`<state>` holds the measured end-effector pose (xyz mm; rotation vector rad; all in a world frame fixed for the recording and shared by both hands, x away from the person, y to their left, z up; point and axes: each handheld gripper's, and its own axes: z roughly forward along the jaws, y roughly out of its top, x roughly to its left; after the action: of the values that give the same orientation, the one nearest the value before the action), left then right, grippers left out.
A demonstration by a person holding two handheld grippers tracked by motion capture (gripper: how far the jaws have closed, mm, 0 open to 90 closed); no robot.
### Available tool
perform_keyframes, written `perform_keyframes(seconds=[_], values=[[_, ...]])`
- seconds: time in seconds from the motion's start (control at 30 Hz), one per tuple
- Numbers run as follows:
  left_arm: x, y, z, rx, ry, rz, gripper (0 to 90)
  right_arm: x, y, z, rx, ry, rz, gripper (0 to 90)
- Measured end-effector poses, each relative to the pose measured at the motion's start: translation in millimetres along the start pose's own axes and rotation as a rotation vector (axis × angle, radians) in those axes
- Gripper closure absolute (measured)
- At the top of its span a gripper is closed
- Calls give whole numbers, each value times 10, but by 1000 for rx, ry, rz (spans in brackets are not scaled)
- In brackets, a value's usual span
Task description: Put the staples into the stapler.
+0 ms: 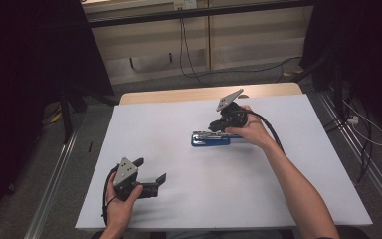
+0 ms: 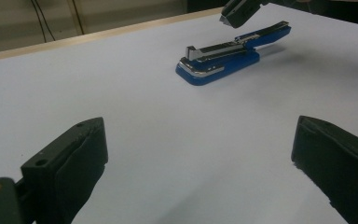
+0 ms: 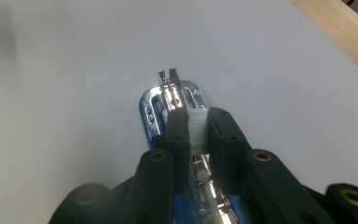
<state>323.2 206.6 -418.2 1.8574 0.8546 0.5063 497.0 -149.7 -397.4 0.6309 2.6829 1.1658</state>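
1. Right gripper (image 3: 198, 128): jaws nearly closed, pinching a white staple strip (image 3: 197, 130) above the open blue stapler (image 1: 210, 139).
2. Stapler lies mid-table (image 1: 144, 124); its rear is hidden by the gripper.
3. Left gripper (image 1: 151, 174): jaws wide, empty.

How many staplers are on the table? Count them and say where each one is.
1. The blue stapler lies open right of the table's middle, under the right tool.

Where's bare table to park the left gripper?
Bare white table runs from the left gripper up to the far wooden edge. Crowded spot: the blue stapler, where the right gripper pinches a staple strip.
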Motion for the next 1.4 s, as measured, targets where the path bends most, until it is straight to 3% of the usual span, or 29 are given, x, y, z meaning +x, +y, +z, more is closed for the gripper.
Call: perform_keyframes(seconds=[0.73,1.03,1.4], values=[[6,2,0,2,-10,1,36,48,186,240,24,28,-53,794],[7,-1,-1,2,-10,-1,36,72,251,347,43,47,-100,794],[9,-1,5,4,-13,3,36,29,219,403,57,55,-115,793]])
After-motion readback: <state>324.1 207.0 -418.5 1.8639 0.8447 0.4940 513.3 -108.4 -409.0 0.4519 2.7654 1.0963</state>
